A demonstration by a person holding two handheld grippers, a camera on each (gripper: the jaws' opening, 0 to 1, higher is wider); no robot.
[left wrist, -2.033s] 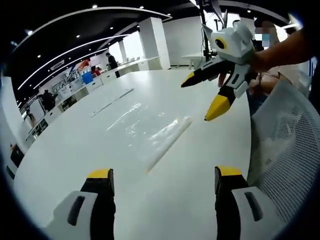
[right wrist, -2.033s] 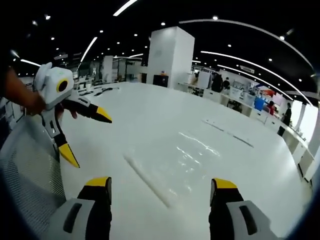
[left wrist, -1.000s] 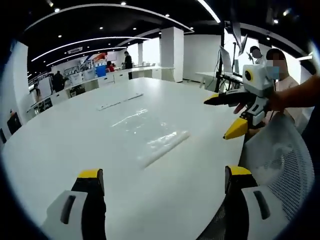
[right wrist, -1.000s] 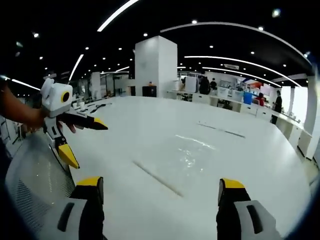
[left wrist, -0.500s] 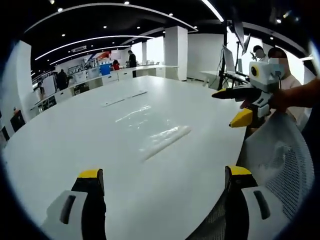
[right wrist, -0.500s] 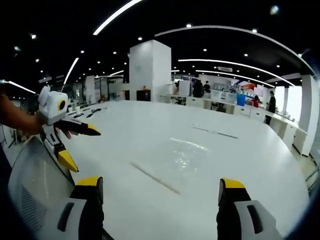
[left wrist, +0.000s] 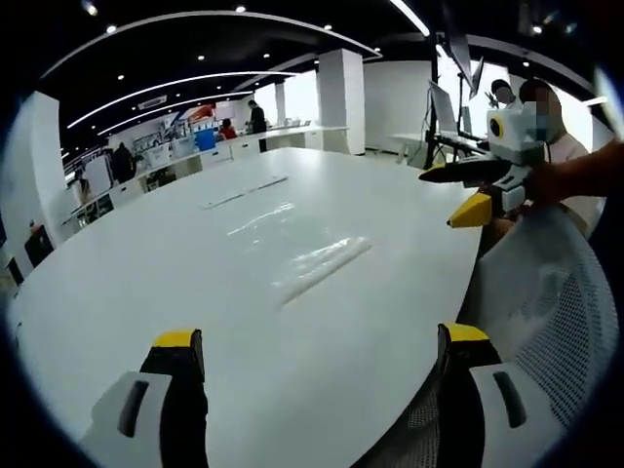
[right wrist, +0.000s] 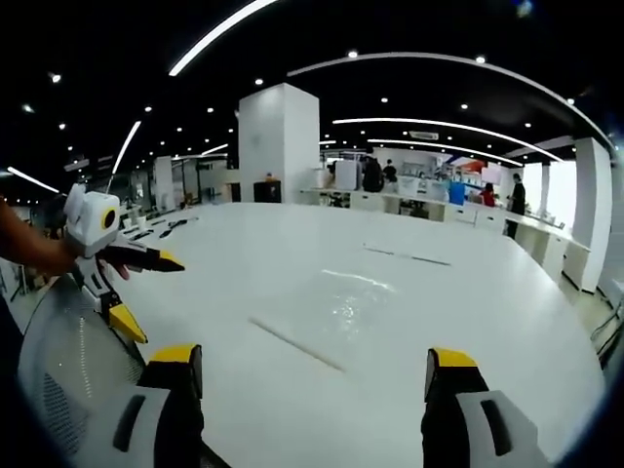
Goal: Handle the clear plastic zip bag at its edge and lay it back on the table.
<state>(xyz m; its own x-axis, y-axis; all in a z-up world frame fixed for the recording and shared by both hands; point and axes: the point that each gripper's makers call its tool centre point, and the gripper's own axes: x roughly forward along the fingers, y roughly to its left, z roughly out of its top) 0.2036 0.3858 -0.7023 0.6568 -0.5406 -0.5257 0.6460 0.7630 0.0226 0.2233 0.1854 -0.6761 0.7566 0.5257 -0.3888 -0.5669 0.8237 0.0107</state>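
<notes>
One clear zip bag point(left wrist: 310, 263), one white table point(left wrist: 195, 292), one mesh chair point(left wrist: 546, 312), two grippers.

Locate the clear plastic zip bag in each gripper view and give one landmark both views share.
Left gripper view: the clear zip bag lies flat on the white table, centre, just above mid-height.
Right gripper view: the bag lies flat at centre, slightly right, between the jaws' lines.
Shared landmark: the white square pillar beyond the table.
</notes>
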